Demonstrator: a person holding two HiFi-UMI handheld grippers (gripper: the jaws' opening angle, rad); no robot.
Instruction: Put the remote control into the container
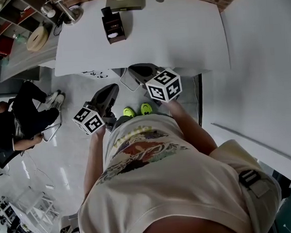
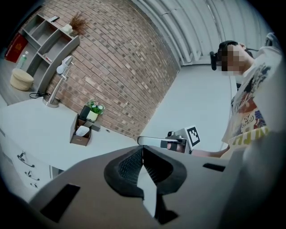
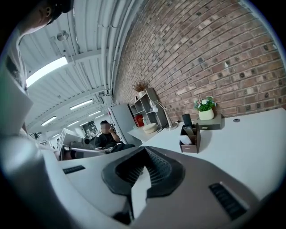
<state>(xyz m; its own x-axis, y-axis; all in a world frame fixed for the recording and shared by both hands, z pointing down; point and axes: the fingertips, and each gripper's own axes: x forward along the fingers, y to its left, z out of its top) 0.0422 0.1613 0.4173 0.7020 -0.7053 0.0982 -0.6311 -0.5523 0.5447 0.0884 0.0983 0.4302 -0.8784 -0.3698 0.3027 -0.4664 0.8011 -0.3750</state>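
The brown container point(image 1: 115, 28) stands on the white table point(image 1: 180, 34) near its far edge. A slim black remote control point(image 3: 187, 119) stands upright in the container's point(image 3: 190, 142) back part, and a white item lies in the front part. Both grippers hang off the table's near edge, close to the person's body and well apart from the container. My left gripper point(image 1: 115, 87) is shut with nothing between its pads point(image 2: 129, 163). My right gripper point(image 1: 132, 68) is shut and empty too, its pads point(image 3: 156, 167) meeting. In the left gripper view the container point(image 2: 81, 131) sits far left, and the right gripper point(image 2: 152, 141) shows beyond the jaws.
A potted plant point(image 3: 205, 108) on a grey box and a desk lamp point(image 2: 57, 85) stand by the brick wall point(image 3: 210, 58). A grey shelf unit point(image 2: 49, 42) is to the left. A person in black point(image 1: 19, 120) sits on the floor side left of the table.
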